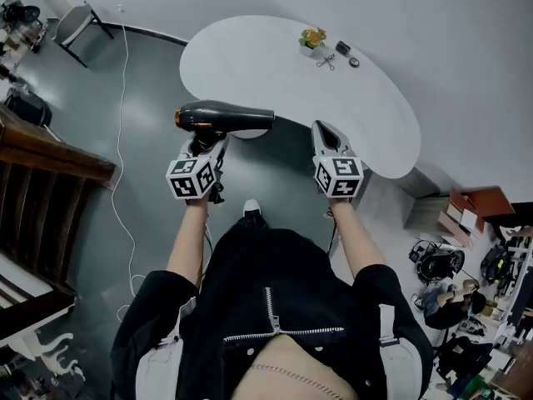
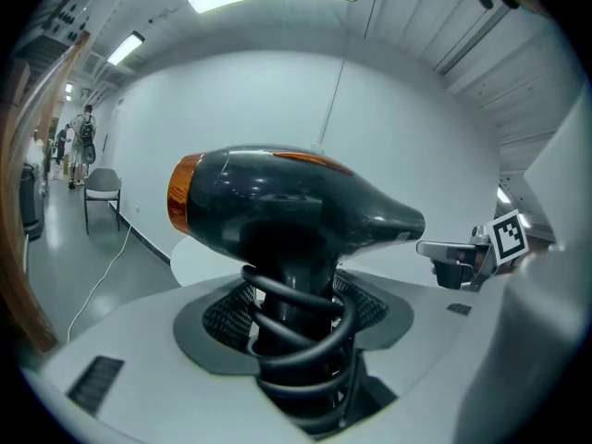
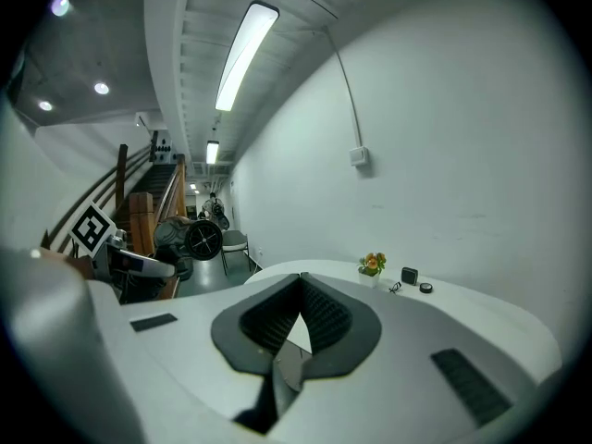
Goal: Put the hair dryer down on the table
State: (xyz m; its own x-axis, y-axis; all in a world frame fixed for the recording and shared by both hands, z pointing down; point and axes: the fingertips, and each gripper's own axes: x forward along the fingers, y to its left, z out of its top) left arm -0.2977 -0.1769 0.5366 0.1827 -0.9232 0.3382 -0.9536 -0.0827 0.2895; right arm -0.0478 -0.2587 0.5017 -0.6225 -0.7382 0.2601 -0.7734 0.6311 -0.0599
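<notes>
A black hair dryer [image 1: 223,117] with an orange rear end hangs in the air just off the near edge of the white oval table [image 1: 275,73]. My left gripper [image 1: 204,142] is shut on its handle. In the left gripper view the dryer [image 2: 287,202] stands upright between the pads, nozzle pointing right, with its coiled cord [image 2: 301,340] wound round the handle. My right gripper [image 1: 326,130] floats to the right of the dryer, over the table's edge. Its pads [image 3: 324,314] meet at the tips with nothing between them.
A small flower pot [image 1: 313,38], a dark box [image 1: 343,48] and spectacles [image 1: 326,60] sit at the table's far side. A chair [image 1: 79,22] stands at the far left and a wooden stair [image 1: 42,165] at the left. A white cable [image 1: 121,140] trails over the floor.
</notes>
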